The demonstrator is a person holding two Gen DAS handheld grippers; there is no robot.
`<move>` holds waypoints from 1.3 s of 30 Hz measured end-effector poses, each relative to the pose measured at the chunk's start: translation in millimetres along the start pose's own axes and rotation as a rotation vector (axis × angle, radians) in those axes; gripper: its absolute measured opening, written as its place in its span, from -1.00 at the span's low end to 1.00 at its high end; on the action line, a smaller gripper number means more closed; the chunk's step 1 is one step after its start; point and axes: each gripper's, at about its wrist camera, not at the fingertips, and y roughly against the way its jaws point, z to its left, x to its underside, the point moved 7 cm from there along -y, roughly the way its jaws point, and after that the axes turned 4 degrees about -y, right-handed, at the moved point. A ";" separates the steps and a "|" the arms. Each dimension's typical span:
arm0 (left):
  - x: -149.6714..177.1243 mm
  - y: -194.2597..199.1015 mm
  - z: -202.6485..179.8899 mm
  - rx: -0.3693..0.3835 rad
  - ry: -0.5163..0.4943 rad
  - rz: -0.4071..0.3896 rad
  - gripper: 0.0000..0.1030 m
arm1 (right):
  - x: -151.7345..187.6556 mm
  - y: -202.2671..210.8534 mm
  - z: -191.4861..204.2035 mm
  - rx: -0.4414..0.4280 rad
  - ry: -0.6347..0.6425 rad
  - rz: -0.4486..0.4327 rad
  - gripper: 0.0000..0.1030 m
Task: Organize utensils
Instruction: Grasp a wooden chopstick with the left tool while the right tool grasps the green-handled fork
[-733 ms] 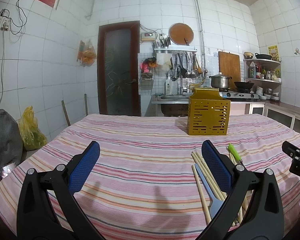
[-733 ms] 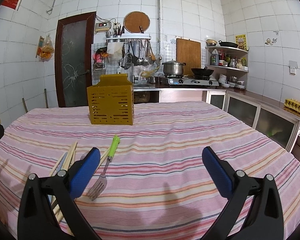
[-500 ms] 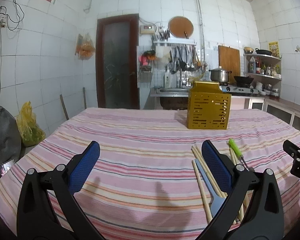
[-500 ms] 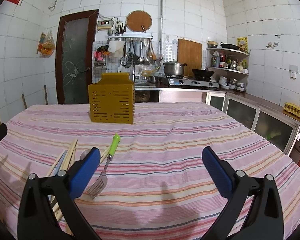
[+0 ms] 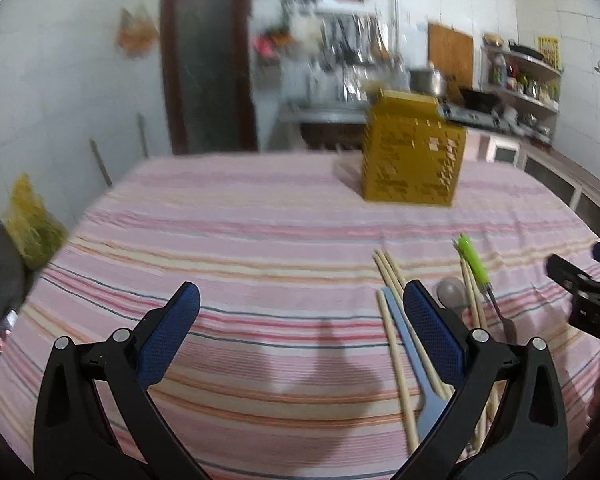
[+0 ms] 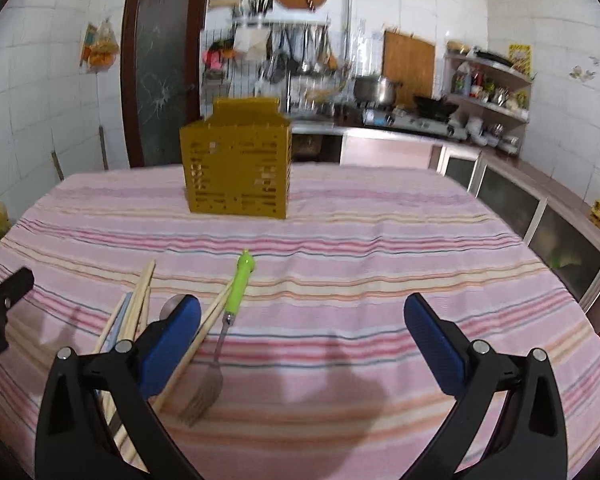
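A yellow perforated utensil holder (image 5: 414, 156) (image 6: 238, 160) stands upright at the far middle of the striped tablecloth. Loose utensils lie in a pile nearer me: wooden chopsticks (image 5: 392, 320) (image 6: 140, 308), a green-handled fork (image 5: 476, 266) (image 6: 236, 300), a blue-handled utensil (image 5: 410, 352) and a spoon bowl (image 5: 452, 292). My left gripper (image 5: 300, 320) is open and empty above the cloth, its right finger over the pile. My right gripper (image 6: 302, 328) is open and empty, its left finger over the chopsticks.
The table (image 6: 380, 240) carries a pink striped cloth. A kitchen counter with stove, pots and shelves (image 6: 420, 116) runs behind and to the right. A dark door (image 5: 208, 60) and a yellow bag (image 5: 32, 220) lie at the left.
Both grippers have tilted down and moved forward over the table, so the utensils and holder look closer. Both jaws stay open.
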 end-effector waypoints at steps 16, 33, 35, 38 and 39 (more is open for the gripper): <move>24.7 -82.9 -32.9 0.053 -0.050 0.300 0.90 | -0.1 -60.5 -0.7 0.046 -0.006 0.131 0.93; 34.1 -106.4 -36.8 0.020 -0.088 0.374 0.92 | 4.9 -85.1 4.4 0.052 0.008 0.196 0.93; 32.2 -109.3 -36.7 0.020 -0.084 0.379 0.92 | 2.7 -90.7 9.1 0.037 0.004 0.206 0.93; 30.6 -111.0 -35.6 0.030 -0.074 0.393 0.90 | 1.7 -97.5 15.8 0.042 0.033 0.223 0.91; 30.8 -109.9 -35.1 0.031 -0.072 0.395 0.89 | 2.2 -100.1 18.5 0.040 0.045 0.232 0.91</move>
